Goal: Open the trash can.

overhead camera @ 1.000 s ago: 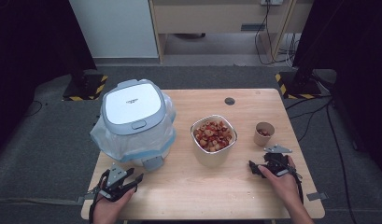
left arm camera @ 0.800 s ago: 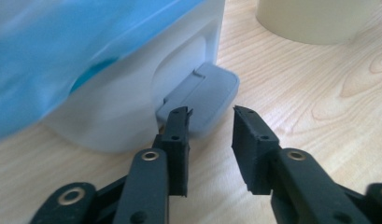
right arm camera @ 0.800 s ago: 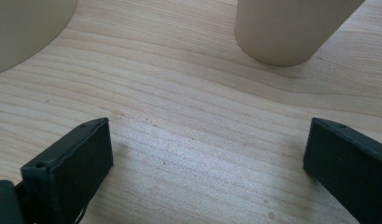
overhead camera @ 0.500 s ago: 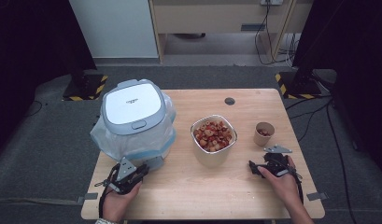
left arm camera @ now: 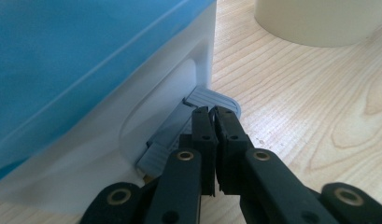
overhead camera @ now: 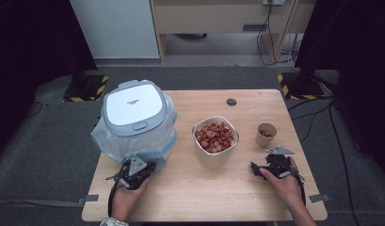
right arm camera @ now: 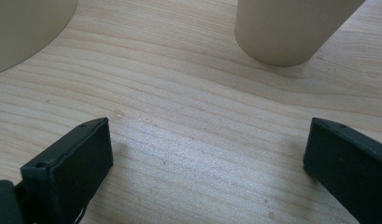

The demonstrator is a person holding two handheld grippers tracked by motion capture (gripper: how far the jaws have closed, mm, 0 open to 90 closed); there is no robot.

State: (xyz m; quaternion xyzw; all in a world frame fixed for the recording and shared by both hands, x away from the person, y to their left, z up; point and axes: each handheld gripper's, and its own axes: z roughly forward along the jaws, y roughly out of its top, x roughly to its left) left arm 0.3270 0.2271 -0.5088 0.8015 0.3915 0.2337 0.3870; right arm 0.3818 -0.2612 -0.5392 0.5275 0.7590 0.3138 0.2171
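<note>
A: What is met at the foot of the white cooker (overhead camera: 133, 110)?

B: A grey latch tab (left arm camera: 212, 99), set in a recess low on the cooker's front wall, is met by the tips of the left hand-held gripper (left arm camera: 211, 112). The jaws have just been closing and are pressed together; whether the tab's edge is pinched between them cannot be told. In the high view that hand-held gripper (overhead camera: 148, 167) is seen at the cooker's base, at about seven o'clock on the bench (overhead camera: 218, 197).

A: And the cooker itself?

B: It is wrapped in a blue-tinted plastic bag (overhead camera: 103, 141) and stands at nine o'clock, with its lid down.

A: What lies further out?

B: A bowl of red and pale pieces (overhead camera: 214, 135) is placed at the centre, and a small paper cup (overhead camera: 266, 134) at three o'clock. The right hand-held gripper (overhead camera: 254, 168) rests on the bench at five o'clock, its jaws spread wide over bare wood, nothing held between them.
</note>
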